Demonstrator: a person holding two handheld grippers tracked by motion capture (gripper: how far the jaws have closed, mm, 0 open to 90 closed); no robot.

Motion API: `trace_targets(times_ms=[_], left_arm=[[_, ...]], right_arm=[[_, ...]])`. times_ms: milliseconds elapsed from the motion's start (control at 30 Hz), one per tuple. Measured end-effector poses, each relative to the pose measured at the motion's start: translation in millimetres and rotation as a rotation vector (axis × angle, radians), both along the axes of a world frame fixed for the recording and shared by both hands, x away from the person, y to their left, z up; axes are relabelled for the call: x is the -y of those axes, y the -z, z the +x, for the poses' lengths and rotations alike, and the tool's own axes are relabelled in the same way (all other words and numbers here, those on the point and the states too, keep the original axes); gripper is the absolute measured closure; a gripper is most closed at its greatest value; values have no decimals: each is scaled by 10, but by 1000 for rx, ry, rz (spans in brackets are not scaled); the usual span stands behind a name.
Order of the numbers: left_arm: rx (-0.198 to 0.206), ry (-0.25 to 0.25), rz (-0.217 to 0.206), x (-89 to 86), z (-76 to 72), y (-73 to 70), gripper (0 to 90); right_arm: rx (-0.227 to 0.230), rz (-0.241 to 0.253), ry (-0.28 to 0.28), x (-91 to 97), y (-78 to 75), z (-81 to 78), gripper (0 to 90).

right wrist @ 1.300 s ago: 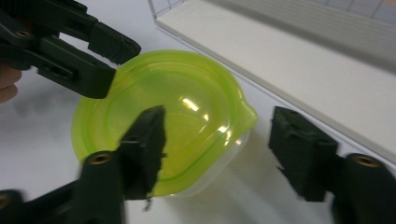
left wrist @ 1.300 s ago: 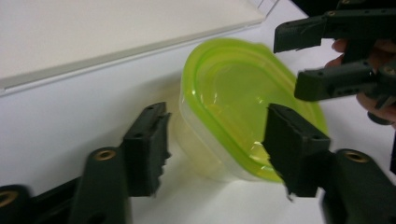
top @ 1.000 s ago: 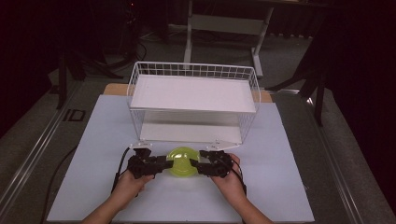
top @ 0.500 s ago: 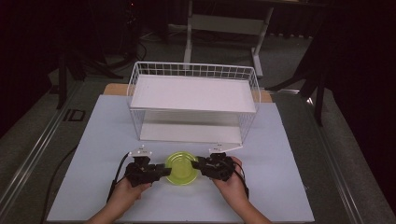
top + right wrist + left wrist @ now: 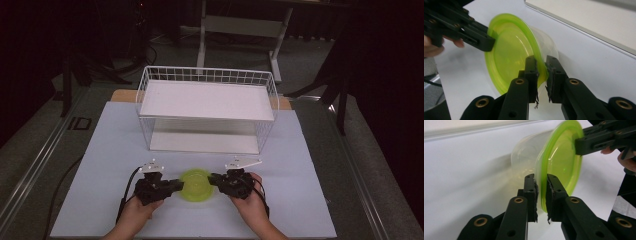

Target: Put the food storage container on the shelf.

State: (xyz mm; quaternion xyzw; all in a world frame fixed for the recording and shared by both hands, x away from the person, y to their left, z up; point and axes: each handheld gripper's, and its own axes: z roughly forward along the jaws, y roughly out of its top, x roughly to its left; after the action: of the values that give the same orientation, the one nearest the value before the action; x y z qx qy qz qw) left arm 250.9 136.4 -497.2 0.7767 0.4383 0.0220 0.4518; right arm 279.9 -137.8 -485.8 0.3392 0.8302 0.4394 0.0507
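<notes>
A clear round container (image 5: 529,157) with a lime-green lid (image 5: 196,185) sits near the table's front edge, between both grippers. My left gripper (image 5: 176,186) is shut on the lid's left rim; in the left gripper view its jaws pinch the green edge (image 5: 541,192). My right gripper (image 5: 214,180) is shut on the opposite rim, its jaws clamping the lid (image 5: 511,50) in the right gripper view (image 5: 541,72). Each gripper view shows the other gripper's jaws on the far rim. The container's clear body (image 5: 546,40) lies behind the lid.
A white wire basket rack (image 5: 207,107) with a flat white shelf stands behind the container, mid-table. The white table surface (image 5: 310,165) spreads to either side. A table frame and dark floor lie beyond the back edge.
Both grippers and the container have shifted a little toward the table's front edge; their grip on the lid's rim stays the same.
</notes>
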Motion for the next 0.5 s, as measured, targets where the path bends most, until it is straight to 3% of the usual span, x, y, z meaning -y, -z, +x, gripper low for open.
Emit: trace_targets(times_ms=[200,400,500], left_arm=[[45,-7,-15,29,23,-129,816],[123,-18,-57,37,130,-344,817],[142,-22,-78,40,210,-409,817]], right_arm=[[23,25,19,49,-104,10,804],[73,53,42,90,-364,93,802],[90,66,52,104,-466,163,801]])
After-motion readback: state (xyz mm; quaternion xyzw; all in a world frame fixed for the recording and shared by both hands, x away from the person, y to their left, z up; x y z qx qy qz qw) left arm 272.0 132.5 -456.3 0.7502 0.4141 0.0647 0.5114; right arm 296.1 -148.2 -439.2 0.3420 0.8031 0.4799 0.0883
